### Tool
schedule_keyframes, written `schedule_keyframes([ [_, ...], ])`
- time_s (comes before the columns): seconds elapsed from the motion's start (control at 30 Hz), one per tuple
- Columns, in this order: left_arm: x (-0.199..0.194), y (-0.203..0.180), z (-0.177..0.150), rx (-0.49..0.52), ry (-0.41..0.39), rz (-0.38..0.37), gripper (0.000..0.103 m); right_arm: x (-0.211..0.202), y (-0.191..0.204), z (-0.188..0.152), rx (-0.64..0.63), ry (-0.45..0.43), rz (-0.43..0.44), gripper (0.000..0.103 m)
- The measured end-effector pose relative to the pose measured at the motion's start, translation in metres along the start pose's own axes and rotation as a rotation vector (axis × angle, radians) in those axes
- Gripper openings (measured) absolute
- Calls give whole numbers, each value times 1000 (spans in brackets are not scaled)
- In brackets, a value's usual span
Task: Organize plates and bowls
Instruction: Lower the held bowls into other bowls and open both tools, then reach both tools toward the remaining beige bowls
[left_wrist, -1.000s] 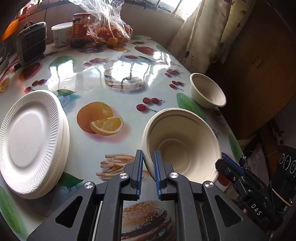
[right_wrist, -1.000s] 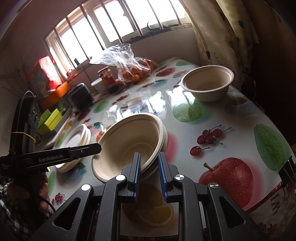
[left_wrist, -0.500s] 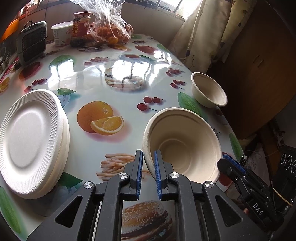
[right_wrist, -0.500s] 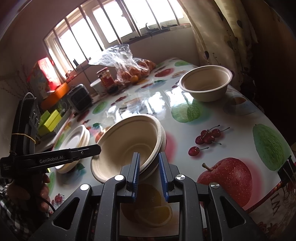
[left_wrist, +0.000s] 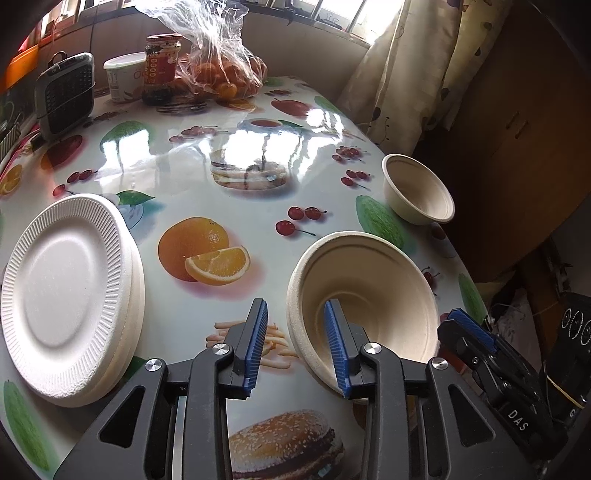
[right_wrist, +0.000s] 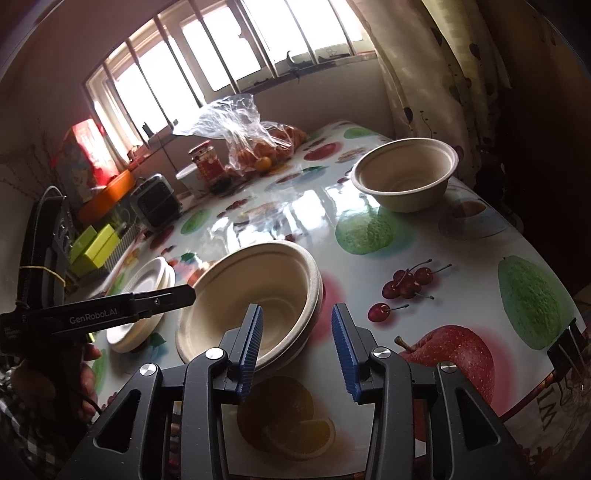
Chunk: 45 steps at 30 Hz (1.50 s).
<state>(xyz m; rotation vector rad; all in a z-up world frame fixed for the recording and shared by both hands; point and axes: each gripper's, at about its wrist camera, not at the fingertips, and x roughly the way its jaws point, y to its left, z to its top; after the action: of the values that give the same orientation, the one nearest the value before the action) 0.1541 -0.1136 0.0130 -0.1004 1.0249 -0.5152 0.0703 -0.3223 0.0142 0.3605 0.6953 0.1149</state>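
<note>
Blue-padded, both the left tool (left_wrist: 297, 347) and right tool (right_wrist: 297, 349) stand released astride the rim of the stacked bowls (left_wrist: 364, 295), apparently just set on the table (left_wrist: 236, 173); a single bowl (right_wrist: 404, 173) waits well apart, plates (left_wrist: 70, 291) stacked leftward

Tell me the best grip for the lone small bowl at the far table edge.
Pinch the rim of the small bowl, one finger inside the wall, one outside. It stands upright and open-topped, alone by the curtain, so the thin rolled rim is the only narrow part. Probably best taken with the right gripper, now open, coming in over the near side of the rim.
</note>
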Motion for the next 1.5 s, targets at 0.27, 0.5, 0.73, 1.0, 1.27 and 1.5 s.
schedule_keyframes([
  [0.27,4,-10,14,28,-4,6,36,-4,-9,10,7,-21,-25,41],
  [0.5,12,-31,35,72,-8,-14,36,-8,-23,24,11,-41,-61,43],
  [0.73,20,-51,60,112,-21,-26,36,-11,-39,41,23,-61,-87,43],
  [1.0,34,-62,87,132,-13,-28,36,-12,-59,61,32,-87,-128,43],
  [1.27,49,-73,113,147,-3,-38,36,-7,-79,83,50,-106,-176,43],
  [1.5,62,-82,134,145,1,-62,36,4,-97,99,72,-111,-206,43],
])
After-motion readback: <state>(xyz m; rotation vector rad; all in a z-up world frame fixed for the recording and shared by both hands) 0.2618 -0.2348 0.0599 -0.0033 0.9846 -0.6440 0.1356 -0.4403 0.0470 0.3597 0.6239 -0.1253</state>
